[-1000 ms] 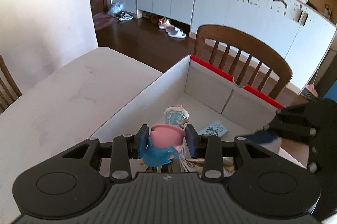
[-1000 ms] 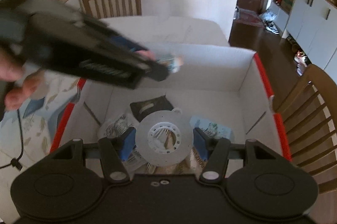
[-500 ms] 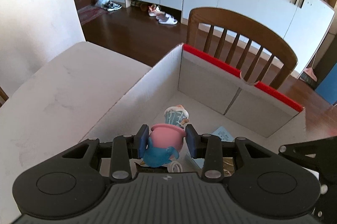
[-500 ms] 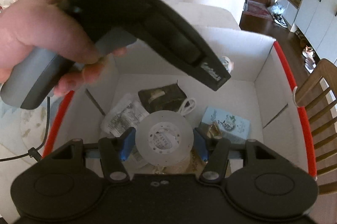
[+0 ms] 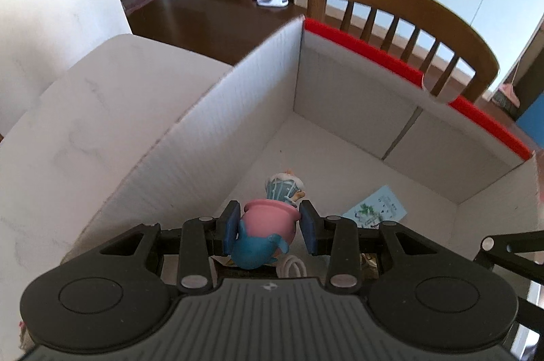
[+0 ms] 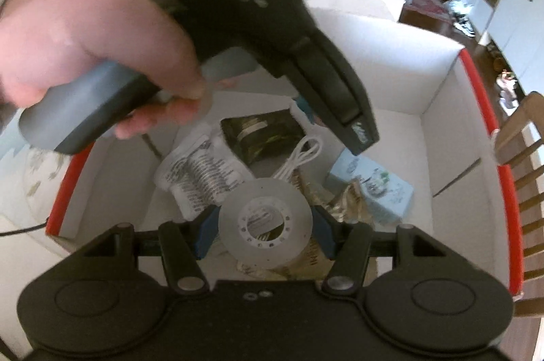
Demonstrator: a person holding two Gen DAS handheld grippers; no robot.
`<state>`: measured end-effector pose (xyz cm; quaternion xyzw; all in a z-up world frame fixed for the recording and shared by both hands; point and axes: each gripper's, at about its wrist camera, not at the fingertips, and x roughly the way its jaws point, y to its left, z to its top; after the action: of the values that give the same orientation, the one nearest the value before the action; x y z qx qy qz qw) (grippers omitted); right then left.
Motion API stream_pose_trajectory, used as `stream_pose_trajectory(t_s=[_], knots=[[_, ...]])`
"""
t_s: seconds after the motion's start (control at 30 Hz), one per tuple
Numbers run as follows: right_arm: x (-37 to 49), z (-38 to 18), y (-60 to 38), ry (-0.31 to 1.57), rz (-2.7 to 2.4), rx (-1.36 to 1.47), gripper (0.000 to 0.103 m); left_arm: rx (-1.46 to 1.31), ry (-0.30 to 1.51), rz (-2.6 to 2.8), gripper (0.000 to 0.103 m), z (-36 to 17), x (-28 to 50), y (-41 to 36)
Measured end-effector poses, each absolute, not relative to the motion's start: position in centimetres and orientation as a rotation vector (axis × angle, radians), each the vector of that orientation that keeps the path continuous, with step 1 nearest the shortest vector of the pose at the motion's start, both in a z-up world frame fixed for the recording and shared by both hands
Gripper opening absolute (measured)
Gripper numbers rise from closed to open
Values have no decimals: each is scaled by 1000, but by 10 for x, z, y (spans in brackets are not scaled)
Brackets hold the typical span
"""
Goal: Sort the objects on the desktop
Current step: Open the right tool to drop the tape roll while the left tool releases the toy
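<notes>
In the left wrist view, the left gripper (image 5: pixel 268 226) sits low in the frame with its jaws closed on a small figurine (image 5: pixel 267 226), pink in the middle with a blue part below, held over the near left corner of an open cardboard box (image 5: pixel 210 136). The box's left wall runs up the middle of the frame and its red-edged far wall crosses the upper right; the floor between them is mostly bare, with a pale blue card (image 5: pixel 375 211) at the lower right. A white table (image 5: pixel 78 109) spreads to the left, and a wooden chair (image 5: pixel 401 11) stands just behind the far wall. In the right wrist view, the right gripper (image 6: pixel 265 230) grips a roll of clear tape (image 6: pixel 265 225) above the box's cluttered middle: a dark packet (image 6: pixel 263 136), a white cable (image 6: pixel 299 158), and a printed plastic bag (image 6: pixel 200 174). A hand (image 6: pixel 91 34) holding the other gripper fills the upper left.
</notes>
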<state>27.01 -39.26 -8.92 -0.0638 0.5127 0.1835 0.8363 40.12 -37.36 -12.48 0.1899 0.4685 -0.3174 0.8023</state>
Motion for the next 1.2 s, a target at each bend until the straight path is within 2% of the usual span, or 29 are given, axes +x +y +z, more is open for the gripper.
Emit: stream_pose_trajectory(t_s=[0.47,0.63,0.87,1.03,1.2], knots=[[277,-99,-398,1136,374,-76,60,363,1025,-694,36,-128,407,-373],[283,-92,-407,1119,377,-53,69,348,1018,-690,36,-125,404,-370],[276,-82,-414,1087,374,-46,75,340,1013,-694,37,-113,396,-365],[272,-76,-417,1066,368,-44,76,334,992,-685,44,-102,388,-359],[261,-67,-420,1030,364,-41,77,328,966,-697,46,-90,380,-356]])
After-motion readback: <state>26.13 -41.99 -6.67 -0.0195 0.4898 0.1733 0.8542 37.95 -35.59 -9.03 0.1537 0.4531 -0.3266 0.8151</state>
